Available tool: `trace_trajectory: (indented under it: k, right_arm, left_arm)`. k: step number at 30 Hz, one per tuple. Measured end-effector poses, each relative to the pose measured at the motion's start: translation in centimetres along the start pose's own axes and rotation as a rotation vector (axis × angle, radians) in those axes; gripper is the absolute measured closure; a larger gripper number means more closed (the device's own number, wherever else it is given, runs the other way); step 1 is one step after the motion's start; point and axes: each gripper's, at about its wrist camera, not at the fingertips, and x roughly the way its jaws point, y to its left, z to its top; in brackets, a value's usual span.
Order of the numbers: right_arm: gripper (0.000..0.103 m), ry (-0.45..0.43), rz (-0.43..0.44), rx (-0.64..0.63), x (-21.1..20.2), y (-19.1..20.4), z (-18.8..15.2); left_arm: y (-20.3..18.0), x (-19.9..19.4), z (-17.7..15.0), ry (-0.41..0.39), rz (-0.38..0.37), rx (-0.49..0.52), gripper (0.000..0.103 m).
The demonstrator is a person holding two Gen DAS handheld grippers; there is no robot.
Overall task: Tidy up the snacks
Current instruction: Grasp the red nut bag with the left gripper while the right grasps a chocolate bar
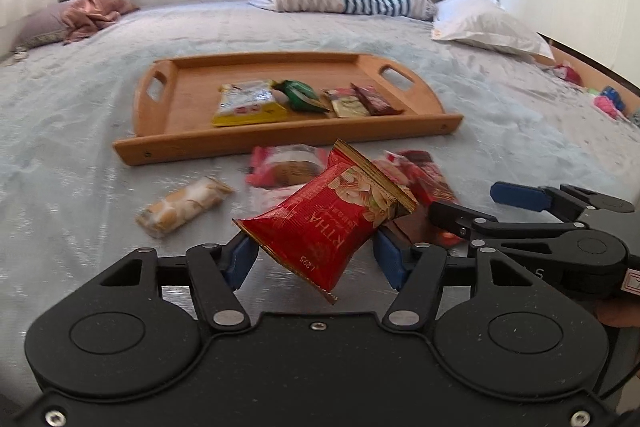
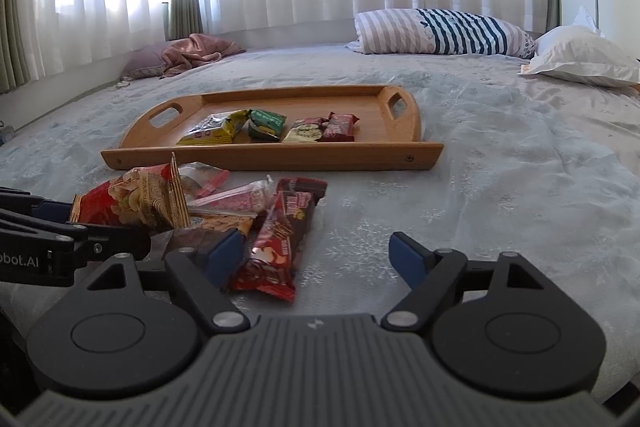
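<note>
My left gripper [image 1: 316, 259] is shut on a red nut bag [image 1: 332, 217], held tilted above the bed in front of the wooden tray [image 1: 280, 143]. The bag also shows in the right wrist view [image 2: 132, 203]. The tray [image 2: 272, 155] holds several snacks: a yellow pack [image 1: 248, 105], a green pack [image 1: 302, 95], a beige pack [image 1: 350, 105] and a dark red bar [image 1: 376, 99]. My right gripper [image 2: 316, 259] is open and empty, low over the bed beside a red-brown wafer pack [image 2: 280, 235]. It appears at the right of the left wrist view [image 1: 468, 205].
Loose snacks lie on the bed before the tray: a pale biscuit pack [image 1: 184, 205], a pink pack [image 1: 286, 165] and a clear pink-edged pack [image 2: 236, 199]. Striped pillow [image 2: 444, 31] and white pillow [image 2: 580, 57] at the back. Pink cloth [image 2: 196, 53] far left.
</note>
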Motion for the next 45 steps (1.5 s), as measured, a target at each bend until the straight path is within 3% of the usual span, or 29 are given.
trace_trajectory:
  k: [3, 5, 6, 8, 13, 16, 18, 20, 26, 28, 45]
  right_arm:
    - [0.028, 0.004, -0.029, 0.016, 0.4, 0.5, 0.1]
    - [0.032, 0.004, -0.082, -0.001, 0.7, 0.8, 0.2]
    - [0.033, 0.006, -0.11, -0.019, 0.9, 1.0, 0.1]
    - [0.036, 0.011, -0.136, -0.037, 1.1, 1.1, 0.1]
    - [0.04, 0.012, -0.107, -0.008, 1.1, 0.5, 0.3]
    - [0.043, 0.007, -0.094, 0.003, 1.1, 0.4, 0.5]
    - [0.046, 0.01, -0.086, 0.014, 1.3, 0.3, 0.6]
    - [0.05, 0.012, -0.078, 0.024, 1.3, 0.2, 0.5]
    - [0.073, 0.013, -0.051, 0.006, 1.2, 0.8, 0.4]
    - [0.076, 0.007, -0.057, 0.0, 1.0, 1.0, 0.5]
    - [0.076, -0.05, -0.094, 0.027, -0.5, 0.3, 1.9]
  left_arm:
    - [0.3, 0.1, -0.1, 0.007, 0.031, -0.001, 0.04]
    - [0.4, 0.1, -0.3, 0.009, 0.039, 0.018, 0.02]
    - [0.4, 0.0, -0.4, 0.0, 0.044, 0.028, 0.016]
    - [0.2, -0.3, -0.6, -0.024, 0.062, 0.058, 0.014]
    - [0.2, -0.5, -0.6, -0.074, 0.077, 0.129, 0.012]
    - [0.5, 0.4, -0.1, -0.056, 0.036, 0.139, 0.017]
    - [0.6, 1.1, 0.0, -0.019, 0.004, 0.136, 0.026]
    - [0.7, 1.7, 0.1, 0.027, -0.018, 0.104, 0.045]
    - [1.1, 1.4, 0.1, 0.039, -0.02, 0.047, 0.053]
    - [1.4, 1.1, 0.5, 0.04, -0.03, 0.024, 0.054]
    - [4.0, 0.2, 4.4, -0.019, 0.027, -0.072, 0.054]
